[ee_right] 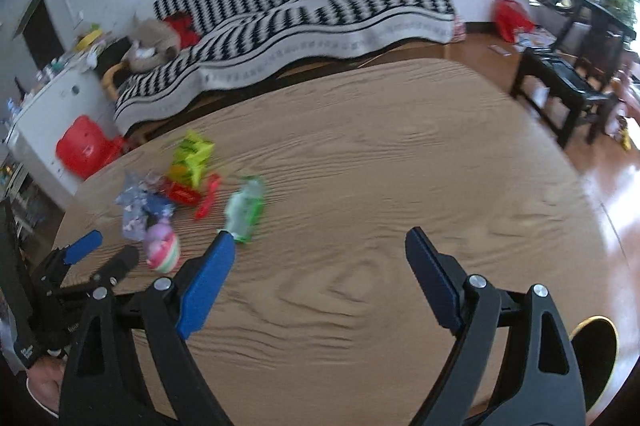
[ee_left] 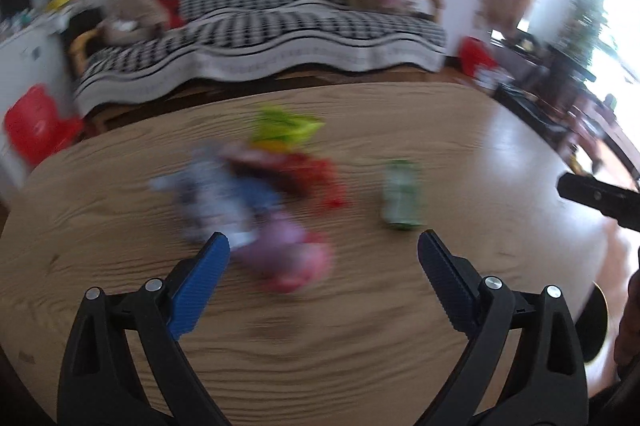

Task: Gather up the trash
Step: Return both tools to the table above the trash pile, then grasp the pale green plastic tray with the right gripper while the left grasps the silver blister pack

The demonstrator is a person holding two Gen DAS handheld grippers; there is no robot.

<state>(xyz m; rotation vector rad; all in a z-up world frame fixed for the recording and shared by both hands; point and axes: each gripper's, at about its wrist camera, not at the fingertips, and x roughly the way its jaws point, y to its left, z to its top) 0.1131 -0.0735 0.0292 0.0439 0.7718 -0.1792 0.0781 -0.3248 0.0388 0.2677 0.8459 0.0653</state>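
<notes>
Because nothing has been picked up yet, both tools hang over the wooden surface (ee_right: 360, 162) with nothing between their pads. The left hand-held gripper (ee_left: 323, 246) stands spread wide, its blue pads framing the near edge of the litter, and the right hand-held gripper (ee_right: 320, 246) is likewise spread, over bare wood to the right of the pile.

All the trash sits in one loose cluster, which I take as the landmark: a crumpled blue-and-white wrapper (ee_right: 138, 208) on its left side, a yellow-green carton (ee_right: 191, 158) at its far end toward the sofa (ee_right: 304, 10), a red packet (ee_right: 182, 192) in its middle with a red strip (ee_right: 208, 200) beside it, and a pink rounded piece (ee_right: 162, 250) at its near end. A green bottle (ee_right: 245, 212) lies on its side just right of the cluster, slightly apart.

Judging by this layout, the wide opening suits bulky, crumpled pieces, and the left tool, closest to the pink piece, seems placed to start there. The right tool looks better placed for the bottle, which may roll if nudged. The left view is badly blurred, so finer contact cannot be told. No bin is clearly visible.
</notes>
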